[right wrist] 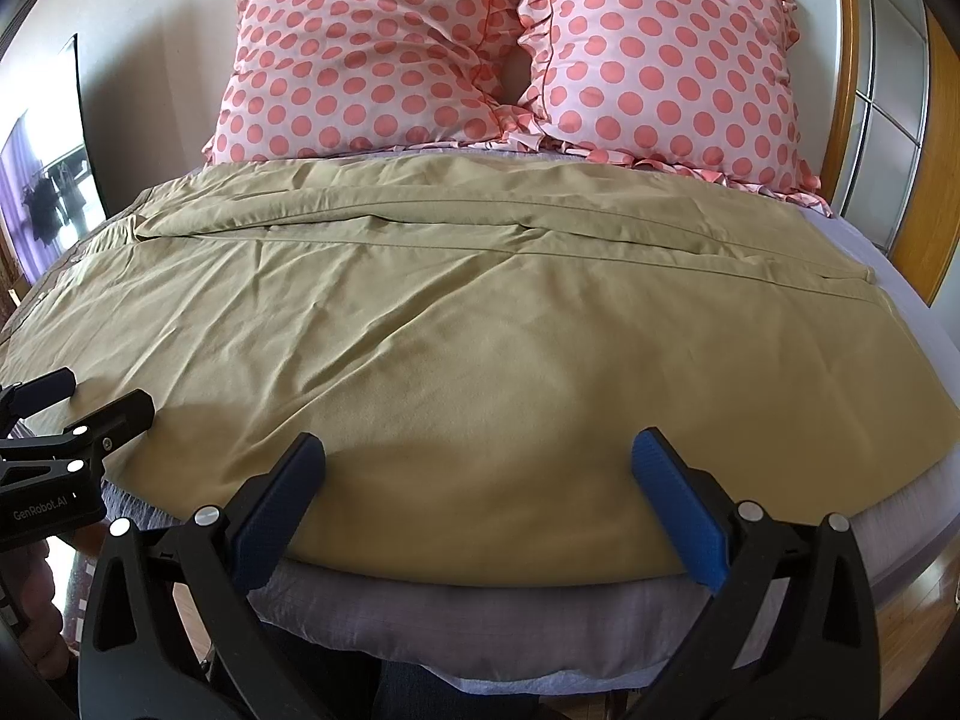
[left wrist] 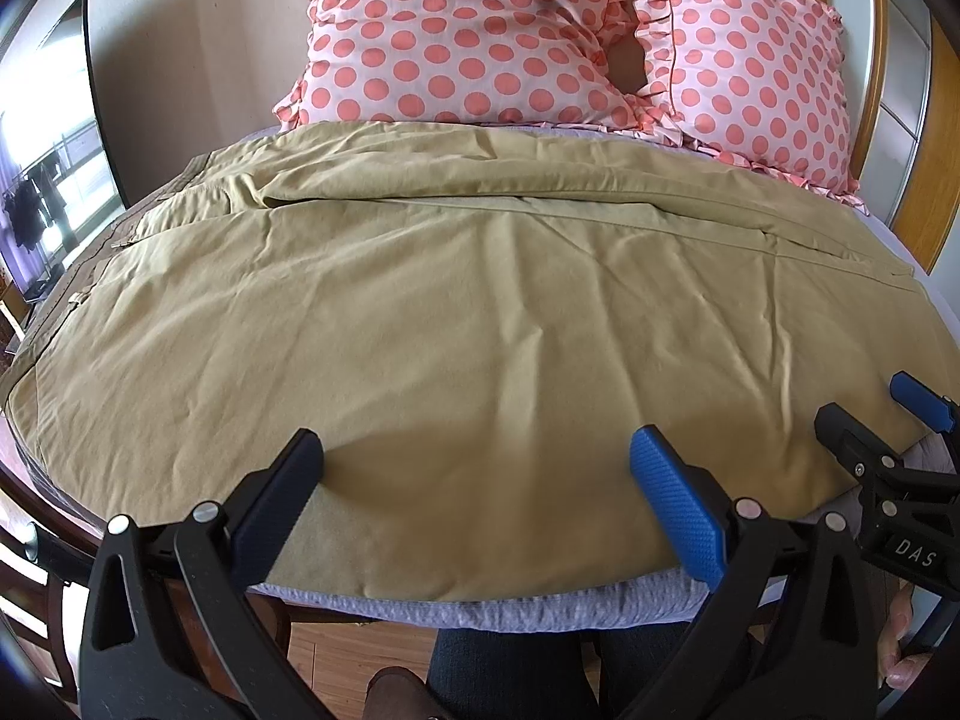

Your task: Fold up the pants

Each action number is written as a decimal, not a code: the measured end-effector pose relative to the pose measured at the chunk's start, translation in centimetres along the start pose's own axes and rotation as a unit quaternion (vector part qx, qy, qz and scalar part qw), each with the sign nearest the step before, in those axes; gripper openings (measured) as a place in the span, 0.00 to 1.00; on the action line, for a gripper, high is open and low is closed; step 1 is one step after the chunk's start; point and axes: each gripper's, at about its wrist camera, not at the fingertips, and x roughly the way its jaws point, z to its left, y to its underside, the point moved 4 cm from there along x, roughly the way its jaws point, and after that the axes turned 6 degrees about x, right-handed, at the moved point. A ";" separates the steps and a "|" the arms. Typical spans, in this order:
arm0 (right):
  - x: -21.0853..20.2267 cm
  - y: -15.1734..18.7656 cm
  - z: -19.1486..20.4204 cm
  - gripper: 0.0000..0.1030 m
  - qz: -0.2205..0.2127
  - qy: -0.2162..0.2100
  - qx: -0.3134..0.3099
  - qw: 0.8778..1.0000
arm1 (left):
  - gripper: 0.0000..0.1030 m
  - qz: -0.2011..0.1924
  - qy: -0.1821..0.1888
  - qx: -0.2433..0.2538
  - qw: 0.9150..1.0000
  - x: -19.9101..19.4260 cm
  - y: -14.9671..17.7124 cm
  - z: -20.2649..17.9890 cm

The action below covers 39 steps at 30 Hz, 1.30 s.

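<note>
Two grippers hover at 6 o'clock edge of bed, fingers spread wide, gripping nothing: left gripper, right gripper. Khaki pants lie flat across bed, waistband at 9 o'clock, pillows at 12. Judged step: pre-grasp. Next: pinch near hem edge, carry toward 12 o'clock.

Open room lies over the flat pants, while two pillows block the bed at 12 o'clock and a headboard stands at 2 o'clock.
</note>
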 end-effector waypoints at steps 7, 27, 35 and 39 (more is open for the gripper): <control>0.2 0.1 -0.2 0.99 0.004 -0.009 -0.009 1.000 | 0.98 0.000 0.002 0.004 1.000 0.0 0.4 0.0; 12.3 -22.8 -23.5 0.89 0.041 0.182 0.258 0.948 | 0.98 -0.026 -0.026 0.009 0.999 0.4 -6.9 2.4; 20.8 -23.4 -27.6 0.58 0.110 0.265 0.315 0.905 | 0.98 -0.025 -0.006 0.008 1.000 2.1 -7.8 3.2; 19.1 -21.9 -29.1 0.58 0.081 0.289 0.342 0.891 | 0.98 -0.020 0.010 -0.001 1.000 3.1 -8.0 3.7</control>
